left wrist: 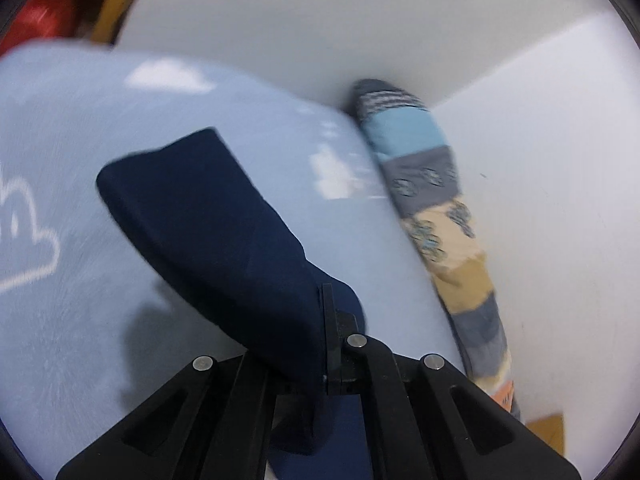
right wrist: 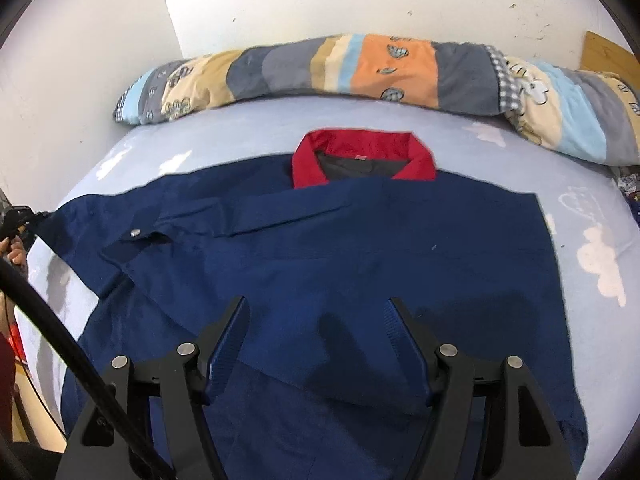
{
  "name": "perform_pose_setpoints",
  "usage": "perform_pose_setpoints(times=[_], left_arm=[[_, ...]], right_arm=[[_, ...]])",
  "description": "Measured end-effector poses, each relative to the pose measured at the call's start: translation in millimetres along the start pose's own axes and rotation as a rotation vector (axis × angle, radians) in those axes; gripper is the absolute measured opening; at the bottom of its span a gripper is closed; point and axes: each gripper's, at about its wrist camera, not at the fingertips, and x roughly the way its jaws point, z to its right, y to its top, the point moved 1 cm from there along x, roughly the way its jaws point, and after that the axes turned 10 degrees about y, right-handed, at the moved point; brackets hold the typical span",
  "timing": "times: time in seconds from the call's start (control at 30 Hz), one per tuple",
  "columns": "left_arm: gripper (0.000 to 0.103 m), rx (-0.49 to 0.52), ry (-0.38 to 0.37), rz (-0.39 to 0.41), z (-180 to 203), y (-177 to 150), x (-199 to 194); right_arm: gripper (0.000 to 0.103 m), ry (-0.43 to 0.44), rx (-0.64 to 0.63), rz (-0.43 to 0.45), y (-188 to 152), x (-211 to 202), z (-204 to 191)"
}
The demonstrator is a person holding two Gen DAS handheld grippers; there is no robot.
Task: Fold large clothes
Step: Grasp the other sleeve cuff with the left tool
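Note:
A navy jacket (right wrist: 400,248) with a red collar (right wrist: 360,152) lies spread on the bed, one sleeve folded across its chest. My right gripper (right wrist: 317,304) hovers open over the jacket's lower part, nothing between its fingers. At the far left of the right wrist view my left gripper (right wrist: 18,216) pinches the jacket's left edge. In the left wrist view the left gripper (left wrist: 326,300) is shut on a fold of navy cloth (left wrist: 200,216), which drapes over and hides one finger.
The bed sheet (right wrist: 592,216) is light blue with white clouds. A rolled patchwork quilt (right wrist: 392,68) lies along the white wall at the bed's far edge, also the quilt (left wrist: 432,184) in the left view. A black cable (right wrist: 60,332) crosses the lower left, near a hand (right wrist: 16,256).

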Motion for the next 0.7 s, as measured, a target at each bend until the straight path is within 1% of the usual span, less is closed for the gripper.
perform_pose_setpoints(times=[0.1,0.13,0.17,0.23,0.3,0.37,0.47,0.53,0.6,0.63,0.7], left_arm=[[0.001,0.115,-0.057,0.019,51.7,0.5,-31.6],[0.001,0.17,-0.085,0.031,78.1,-2.8,-47.0],[0.001,0.209,-0.098,0.037,94.8,-6.9,-58.8],[0.001,0.303,-0.154,0.05,141.0,-24.2,-87.9],[0.001,0.386,-0.187,0.052,179.4,-45.3,-108.3],[0.001,0.466,-0.248,0.04,222.0,-76.8,-129.2],[0.001,0.556,-0.314,0.001,276.6,-128.6,-150.9],[0.001,0.617,-0.353,-0.036,312.9,-168.4,-160.2],[0.001,0.661,-0.375,-0.059,340.9,-199.3,-164.2],[0.001,0.692,-0.39,-0.073,359.6,-221.1,-167.8],[0.001,0.729,-0.417,-0.097,389.0,-254.1,-170.9]], right_arm=[[0.074,0.0,0.022,0.03,3.8,-13.9,7.9],[0.074,-0.003,0.033,0.041,4.8,-18.8,11.5],[0.074,-0.008,0.044,0.053,6.1,-23.4,15.1],[0.074,-0.008,0.064,0.071,8.9,-32.7,22.2],[0.074,-0.017,0.088,0.104,12.7,-46.7,30.9],[0.074,-0.019,0.104,0.131,16.2,-60.0,38.3],[0.074,-0.028,0.137,0.189,20.4,-86.7,54.2],[0.074,-0.045,0.161,0.219,21.3,-101.2,64.8],[0.074,-0.044,0.189,0.241,21.1,-114.5,77.1],[0.074,-0.053,0.21,0.254,20.2,-122.6,85.4],[0.074,-0.055,0.229,0.272,19.9,-134.0,95.7]])
